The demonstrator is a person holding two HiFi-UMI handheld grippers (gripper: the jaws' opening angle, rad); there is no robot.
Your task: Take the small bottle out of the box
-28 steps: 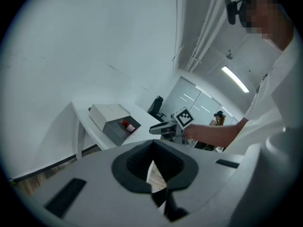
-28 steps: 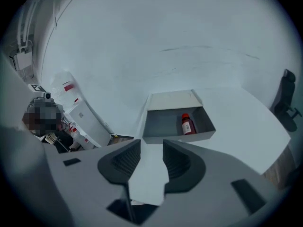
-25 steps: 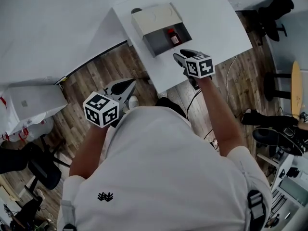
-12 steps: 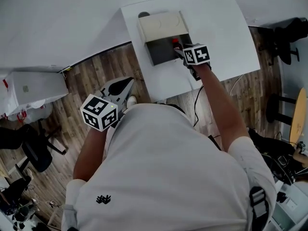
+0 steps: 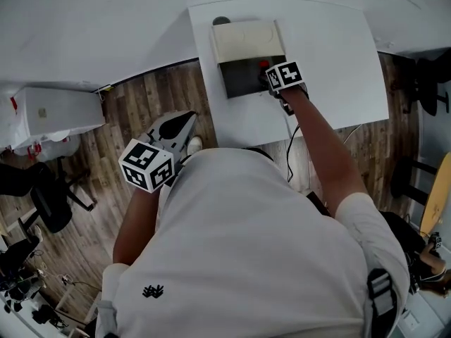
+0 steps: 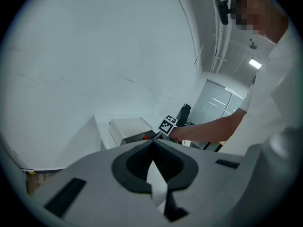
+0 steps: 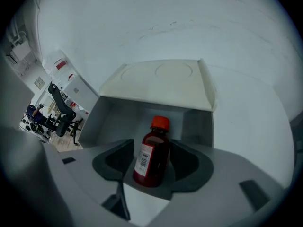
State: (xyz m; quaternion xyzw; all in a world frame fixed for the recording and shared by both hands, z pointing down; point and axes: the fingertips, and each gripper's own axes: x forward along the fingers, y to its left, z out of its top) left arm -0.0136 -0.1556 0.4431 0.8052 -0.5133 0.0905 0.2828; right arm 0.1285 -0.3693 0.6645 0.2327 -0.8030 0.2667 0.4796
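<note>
In the last second the right gripper (image 5: 270, 77) has moved into the open box (image 7: 110, 117). Its jaws now stand apart on either side of the small bottle (image 7: 152, 155), which is upright inside the box, so closing on it is probably next. The left gripper (image 6: 152, 144), jaws together and empty, hangs well short of the box.

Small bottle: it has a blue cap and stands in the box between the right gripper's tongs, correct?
Not quite: the cap is red, not blue, as the right gripper view shows. The rest holds: the small bottle stands in the box between the tongs of the right gripper.
</note>
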